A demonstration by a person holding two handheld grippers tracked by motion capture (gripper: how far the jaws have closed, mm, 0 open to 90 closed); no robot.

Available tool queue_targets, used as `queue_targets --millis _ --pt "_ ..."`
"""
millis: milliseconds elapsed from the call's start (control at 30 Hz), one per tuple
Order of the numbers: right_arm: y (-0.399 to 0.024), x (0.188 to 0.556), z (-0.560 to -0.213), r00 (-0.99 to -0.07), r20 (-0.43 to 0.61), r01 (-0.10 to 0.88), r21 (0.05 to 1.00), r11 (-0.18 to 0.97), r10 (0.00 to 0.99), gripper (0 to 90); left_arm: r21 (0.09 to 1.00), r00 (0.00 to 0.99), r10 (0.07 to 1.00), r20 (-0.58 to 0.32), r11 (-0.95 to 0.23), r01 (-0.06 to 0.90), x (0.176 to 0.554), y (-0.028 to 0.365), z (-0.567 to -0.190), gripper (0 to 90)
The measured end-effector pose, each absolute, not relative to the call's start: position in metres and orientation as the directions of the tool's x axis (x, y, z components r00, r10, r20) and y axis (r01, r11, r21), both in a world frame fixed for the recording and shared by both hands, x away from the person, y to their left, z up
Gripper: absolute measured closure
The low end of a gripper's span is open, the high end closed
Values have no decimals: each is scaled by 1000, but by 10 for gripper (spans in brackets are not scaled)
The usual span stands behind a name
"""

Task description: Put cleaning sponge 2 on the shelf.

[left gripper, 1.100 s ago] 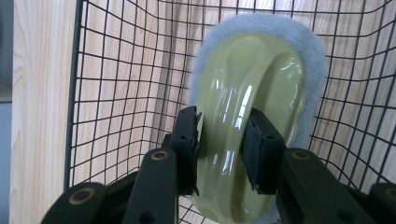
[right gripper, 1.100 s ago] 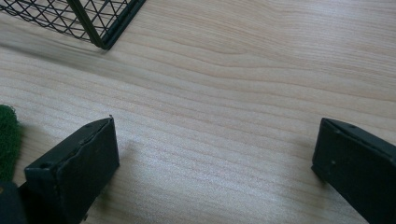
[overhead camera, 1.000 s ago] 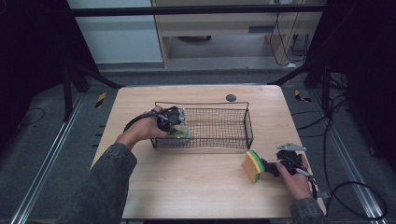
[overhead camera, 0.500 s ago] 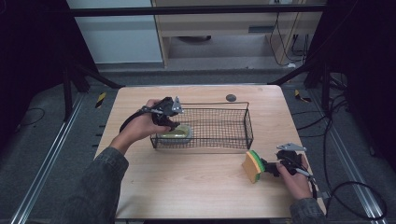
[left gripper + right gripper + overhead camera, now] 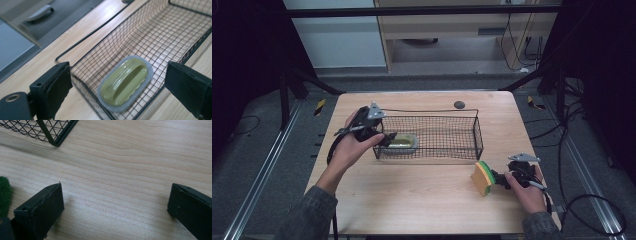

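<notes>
An olive-green scrubber with a grey pad [image 5: 402, 142] [image 5: 125, 83] lies flat in the left end of the black wire basket [image 5: 462, 122] [image 5: 160, 30]. My left gripper [image 5: 388, 138] [image 5: 117, 72] hovers above the basket's left end. Its jaws have just been opening and stand wide apart, with the scrubber lying below them, untouched. A yellow sponge with a green face [image 5: 482, 177] [image 5: 3, 195] stands on edge at the table's front right. My right gripper [image 5: 498, 178] [image 5: 116, 188] rests open just right of it, with bare wood between its jaws.
A small dark round object [image 5: 459, 104] lies near the wooden table's [image 5: 422, 200] far edge behind the basket. The basket's right half holds nothing. A cabinet [image 5: 437, 30] stands beyond the table. Cables trail from both grippers.
The left gripper let go of the scrubber inside the basket, opened its jaws, then rose and drew back to the left. The right hand and sponge kept still.
</notes>
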State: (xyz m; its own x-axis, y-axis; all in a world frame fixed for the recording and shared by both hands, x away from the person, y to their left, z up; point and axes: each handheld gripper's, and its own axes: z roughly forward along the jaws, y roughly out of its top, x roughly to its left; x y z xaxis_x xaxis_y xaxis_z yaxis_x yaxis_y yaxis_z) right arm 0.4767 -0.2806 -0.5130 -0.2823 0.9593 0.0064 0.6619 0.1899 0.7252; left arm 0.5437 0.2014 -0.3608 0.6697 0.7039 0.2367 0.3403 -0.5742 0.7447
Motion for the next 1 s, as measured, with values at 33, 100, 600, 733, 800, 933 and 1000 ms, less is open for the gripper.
queue_targets --millis 33,100,600,733,800,933,1000 --pt "-281 476 -513 -282 8 662 725 188 959 8 757 664 714 223 -555 344 538 207 -363 53" --pt "-281 476 -513 -283 5 662 725 192 959 8 778 638 745 195 -513 361 520 220 -374 42" --pt "-280 444 -495 -316 -56 676 687 266 947 139 689 576 798 179 -519 506 479 258 -467 54" --pt "-273 426 -483 -359 -49 698 649 303 932 132 710 544 836 77 -428 558 483 265 -476 53" --pt "-271 423 -481 -365 -43 705 640 307 930 133 704 544 834 93 -442 556 484 265 -478 55" --pt "-266 414 -479 -392 -41 719 609 334 919 151 681 541 839 56 -428 594 491 268 -486 55" --pt "-266 408 -476 -406 -20 725 601 335 914 165 660 543 838 53 -437 610 492 269 -493 55"
